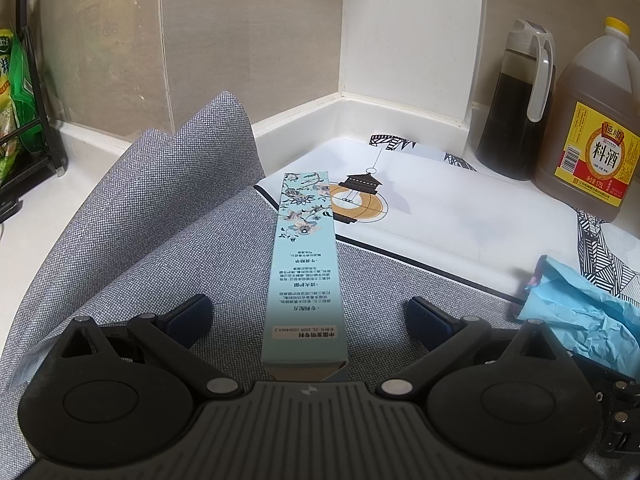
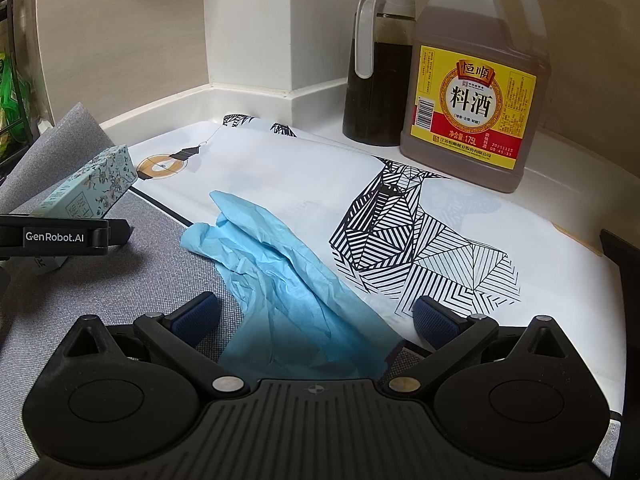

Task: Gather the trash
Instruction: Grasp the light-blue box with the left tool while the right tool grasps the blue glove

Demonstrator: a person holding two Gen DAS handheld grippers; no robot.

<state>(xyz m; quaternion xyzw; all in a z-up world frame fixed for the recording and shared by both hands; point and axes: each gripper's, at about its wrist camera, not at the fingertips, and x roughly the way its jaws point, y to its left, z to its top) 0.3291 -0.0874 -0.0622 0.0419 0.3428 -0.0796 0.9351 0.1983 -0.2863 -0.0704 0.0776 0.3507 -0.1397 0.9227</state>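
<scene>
Long teal carton (image 1: 303, 268) w/ floral print lies lengthwise on the grey fabric mat (image 1: 160, 248), far end reaching over the mat's edge onto the printed white sheet (image 1: 440, 220); near end has an open flap. Left gripper (image 1: 308, 316) sits right at that near end, jaws wide, blue pads either side of the carton & clear of it, not touching. Second piece of trash, a crumpled blue glove (image 2: 288, 280), lies across the mat/sheet border, partly on each. Right gripper (image 2: 316, 320) is over the glove's near end, jaws wide too, pads apart on both sides w/ the glove between them; can't tell if either pad touches it. In right wrist view the carton (image 2: 96, 188) shows at left w/ the left gripper's black body in front of it. Mat's far-left part is folded up into two peaks toward the tiled wall. Sheet has a lantern drawing (image 1: 358, 200) near the carton's far end & a striped geometric animal (image 2: 400, 232) nearer the right side. At the counter's back right corner: dark-liquid dispenser bottle (image 2: 376, 68) just beside a big cooking wine jug (image 2: 476, 80) w/ yellow-red label. Far left counter edge: black rack (image 1: 28, 80) w/ green packets.
</scene>
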